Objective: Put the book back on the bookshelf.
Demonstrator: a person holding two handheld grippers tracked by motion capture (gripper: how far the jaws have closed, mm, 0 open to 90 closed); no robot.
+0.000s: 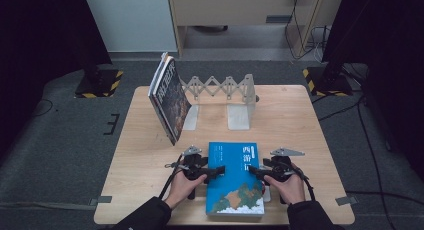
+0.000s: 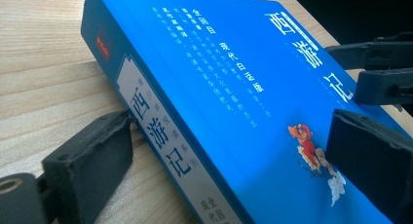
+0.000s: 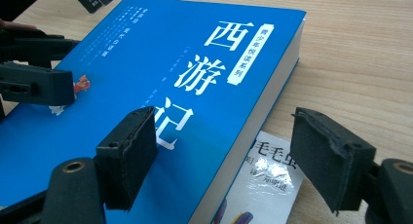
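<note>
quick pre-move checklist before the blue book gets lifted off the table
1. Left gripper straddles the blue book spine edge, one finger above the cover, one beside the spine: ok.
2. Left fingers pressing on the book: not ok, gap visible.
3. Right gripper straddles the page edge: ok.
4. Right fingers pressing on the book: not ok, open.
5. Thin white booklet under the book may come along: cannot tell.
6. Free slot in the bookend rack beside the leaning dark book: ok.
</note>
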